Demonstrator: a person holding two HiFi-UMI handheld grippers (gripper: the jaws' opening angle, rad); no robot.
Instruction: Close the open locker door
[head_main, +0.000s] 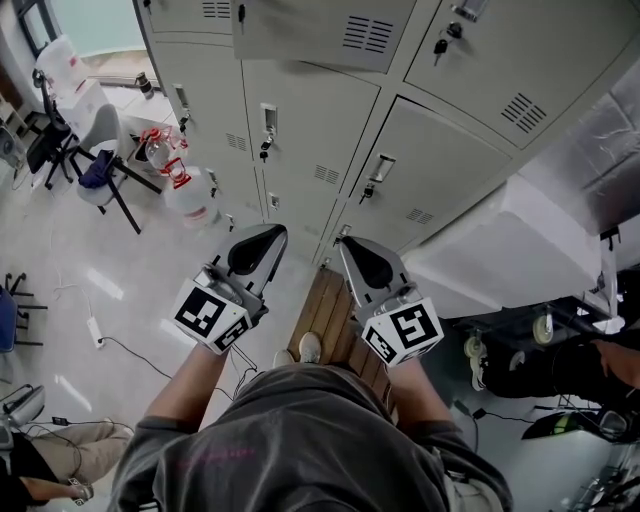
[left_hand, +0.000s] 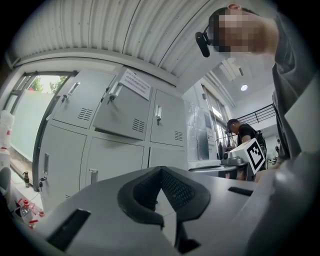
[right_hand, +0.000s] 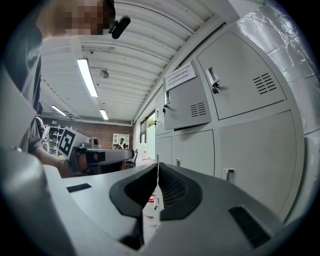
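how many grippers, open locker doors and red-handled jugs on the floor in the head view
grippers: 2, the left gripper and the right gripper
open locker door: 1
red-handled jugs: 2
total: 5

The pale glossy floor (head_main: 60, 250) carries a bank of grey metal lockers (head_main: 310, 130). Clear plastic water jugs with red handles (head_main: 188, 195) stand just before the lockers. Farther out lie a brown slatted wooden board (head_main: 325, 315) and what may be a white power strip (head_main: 95, 330).
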